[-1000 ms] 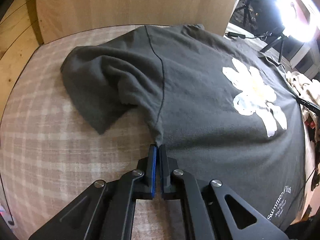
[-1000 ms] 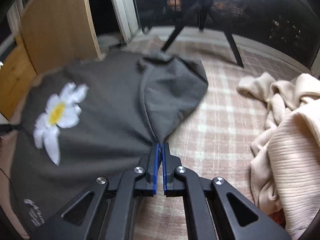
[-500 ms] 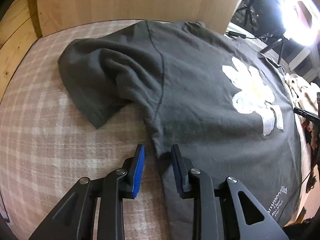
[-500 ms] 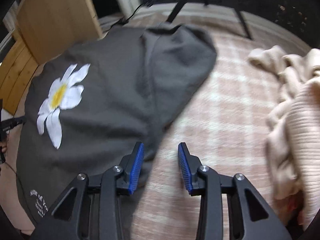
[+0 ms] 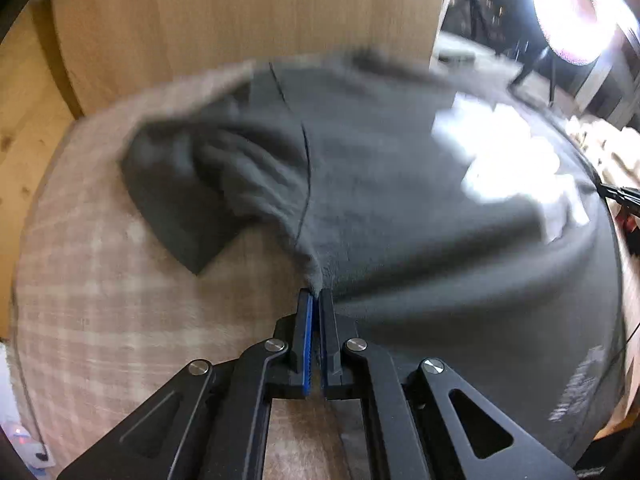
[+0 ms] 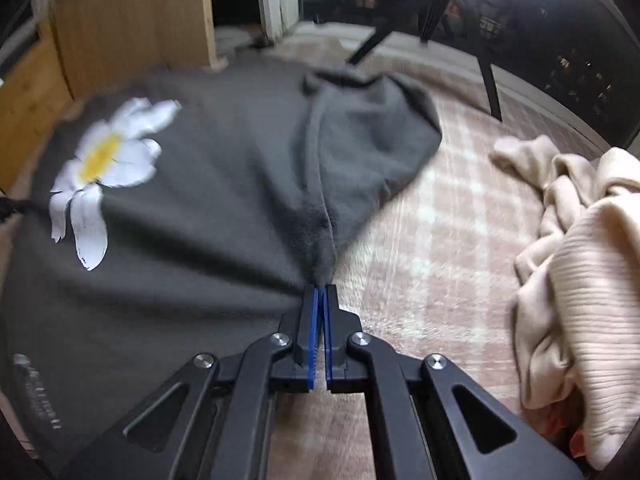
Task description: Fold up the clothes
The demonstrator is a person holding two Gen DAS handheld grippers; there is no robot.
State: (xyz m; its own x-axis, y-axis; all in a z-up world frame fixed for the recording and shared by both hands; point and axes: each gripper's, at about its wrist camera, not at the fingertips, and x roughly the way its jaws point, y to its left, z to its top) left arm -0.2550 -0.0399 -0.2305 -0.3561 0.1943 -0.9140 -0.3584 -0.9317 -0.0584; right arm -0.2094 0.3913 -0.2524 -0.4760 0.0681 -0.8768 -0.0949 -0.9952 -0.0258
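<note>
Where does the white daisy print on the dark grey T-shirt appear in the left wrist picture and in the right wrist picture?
Left wrist view: the daisy print is at the upper right, blurred and washed out by the light.
Right wrist view: the daisy print is at the left, sharp, with a yellow centre.
Shared landmark: the dark grey T-shirt on the plaid cover; each gripper pinches one armpit of it.
</note>
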